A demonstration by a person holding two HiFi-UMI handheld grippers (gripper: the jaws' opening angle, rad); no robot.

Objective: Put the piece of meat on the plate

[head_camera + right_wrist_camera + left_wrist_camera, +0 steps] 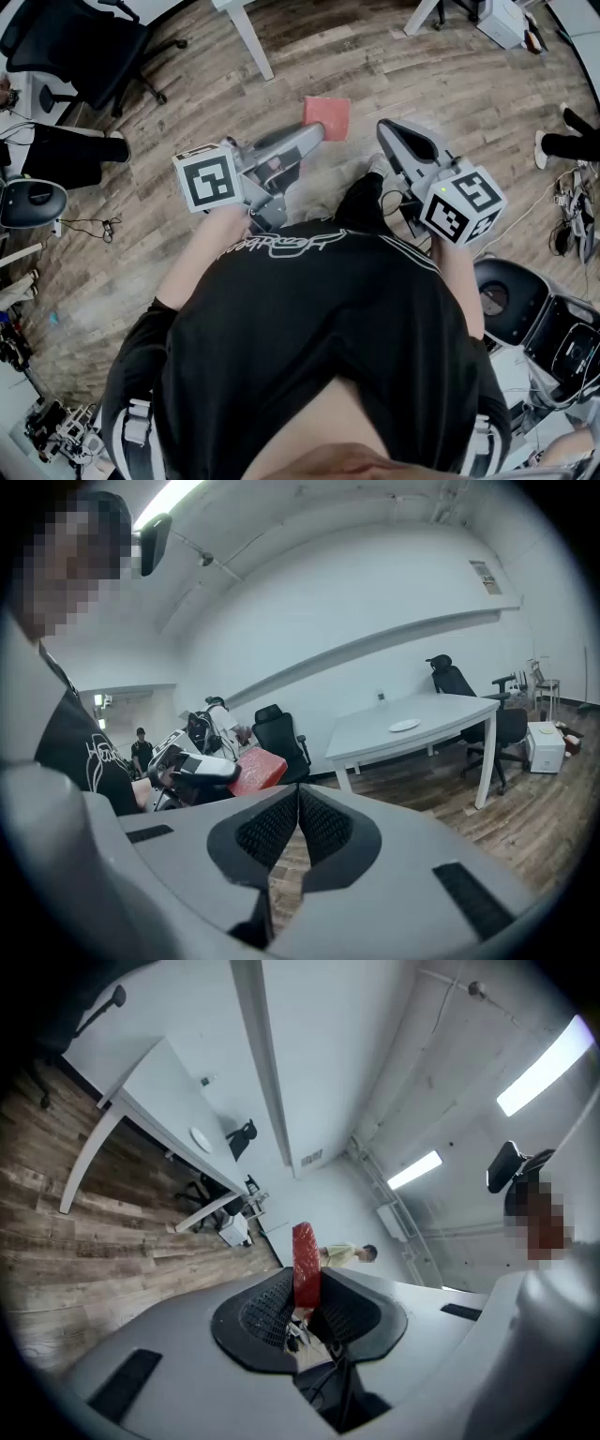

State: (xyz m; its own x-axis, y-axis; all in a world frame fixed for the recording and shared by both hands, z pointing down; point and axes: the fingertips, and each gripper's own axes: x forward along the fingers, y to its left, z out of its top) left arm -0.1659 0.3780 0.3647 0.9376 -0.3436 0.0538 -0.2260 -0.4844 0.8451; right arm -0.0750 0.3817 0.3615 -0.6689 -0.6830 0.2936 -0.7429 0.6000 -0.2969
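The piece of meat (326, 117) is a flat red slab, and my left gripper (314, 131) is shut on it, holding it out level above the wooden floor. In the left gripper view the meat (306, 1262) stands on edge between the pads, sticking out past the tips. My right gripper (386, 129) is beside it at the right, shut with nothing in it; its pads (319, 822) meet. From the right gripper view the meat (255, 769) shows to the left. A small white plate (404, 726) lies on a white table (441, 719) across the room; the plate (201, 1138) also shows far off at upper left in the left gripper view.
Black office chairs (84, 47) and white table legs (248, 37) stand around the wooden floor (169, 122). Cables and equipment lie at the left and right edges. A swivel chair (455, 682) stands behind the table. A person (345, 1254) stands far off.
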